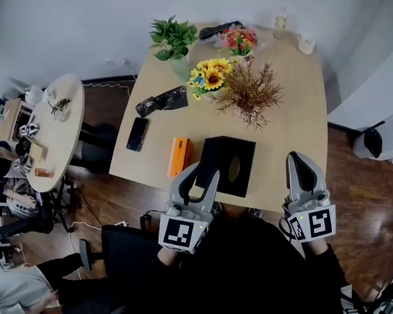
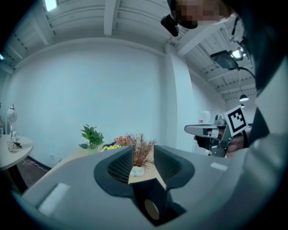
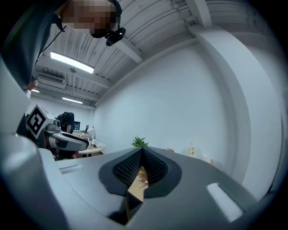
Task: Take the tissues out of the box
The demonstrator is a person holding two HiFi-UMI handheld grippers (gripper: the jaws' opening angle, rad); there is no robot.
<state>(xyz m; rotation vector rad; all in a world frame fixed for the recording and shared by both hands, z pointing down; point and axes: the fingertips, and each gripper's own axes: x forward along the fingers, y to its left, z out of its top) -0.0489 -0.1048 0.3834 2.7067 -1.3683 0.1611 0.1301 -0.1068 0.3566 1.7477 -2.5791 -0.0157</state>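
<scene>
Tissue box (image 1: pixel 230 166): black, lay at near edge of table (image 1: pixel 293 115), right of orange box (image 1: pixel 179 155); left hand-held gripper (image 1: pixel 203 176): narrowly parted, empty, by box's near-left corner; right hand-held gripper (image 1: pixel 300 162): closed on nothing, right of box

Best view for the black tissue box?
Head view: nearly whole tissue box, oval slot up, at the table's near edge. Left gripper view shows only a dark part with the slot below its jaws; right gripper view, a dark sliver at most.
</scene>
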